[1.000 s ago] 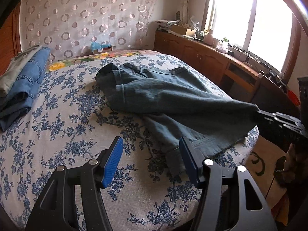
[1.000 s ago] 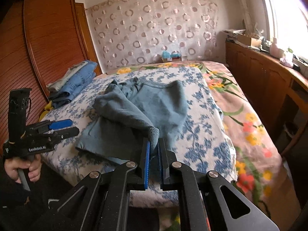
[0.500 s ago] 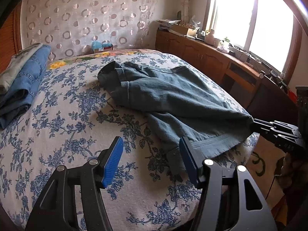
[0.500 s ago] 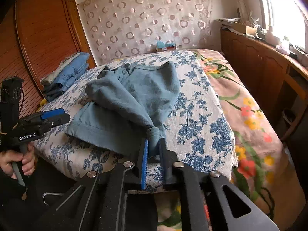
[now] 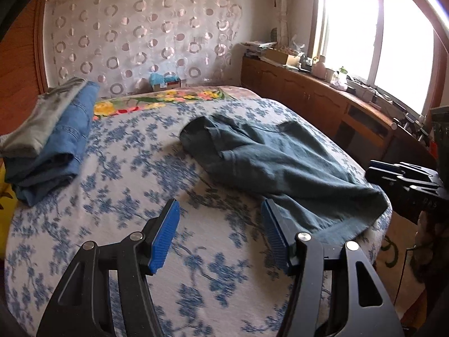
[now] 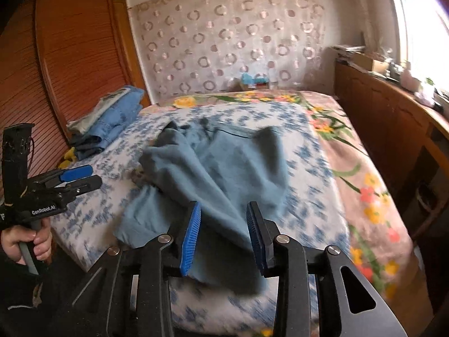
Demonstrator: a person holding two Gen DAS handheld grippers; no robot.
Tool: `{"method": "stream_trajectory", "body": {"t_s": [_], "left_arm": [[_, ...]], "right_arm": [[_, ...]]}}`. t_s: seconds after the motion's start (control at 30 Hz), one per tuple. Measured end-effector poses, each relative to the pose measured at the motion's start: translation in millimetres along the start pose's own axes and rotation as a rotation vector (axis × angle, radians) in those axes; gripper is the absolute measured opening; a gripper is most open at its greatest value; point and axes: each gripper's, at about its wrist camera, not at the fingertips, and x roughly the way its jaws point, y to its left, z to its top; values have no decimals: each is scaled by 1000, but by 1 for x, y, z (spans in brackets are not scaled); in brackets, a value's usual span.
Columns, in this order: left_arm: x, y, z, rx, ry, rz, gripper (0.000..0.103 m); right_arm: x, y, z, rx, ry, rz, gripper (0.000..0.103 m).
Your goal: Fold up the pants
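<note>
Lying rumpled across the near end of the bed, the grey-blue pants are only half dealt with: one leg is thrown across the other, the waistband sits further up the bed and the hems reach the near edge; nothing about them is flat or square yet.

The right gripper has just been opening its jaws, and the leg end now lies loose between and under the blue pads, which no longer press on it; the left gripper stands well apart and empty, over bare bedspread just beside the other hem.

I would call this the let-go after laying a leg down, early in the job rather than late; both tools are free, so the next move looks like a fresh hold; it calls for catching the hems, or hem and waistband, and drawing the cloth straight so the legs lie one on the other before folding them up towards the waist.

A stack of folded jeans lies at the far left by the wooden wardrobe, well apart from the work.
</note>
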Motion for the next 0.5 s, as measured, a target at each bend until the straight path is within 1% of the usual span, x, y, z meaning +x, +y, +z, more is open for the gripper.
{"method": "stream_trajectory", "body": {"t_s": [0.23, 0.3, 0.5], "left_arm": [[4, 16, 12, 13, -6, 4, 62], [6, 21, 16, 16, -6, 5, 62], [15, 36, 25, 19, -6, 0, 62]], "right_arm": [[48, 22, 27, -66, 43, 83, 39], [63, 29, 38, -79, 59, 94, 42], [108, 42, 64, -135, 107, 115, 43]]}}
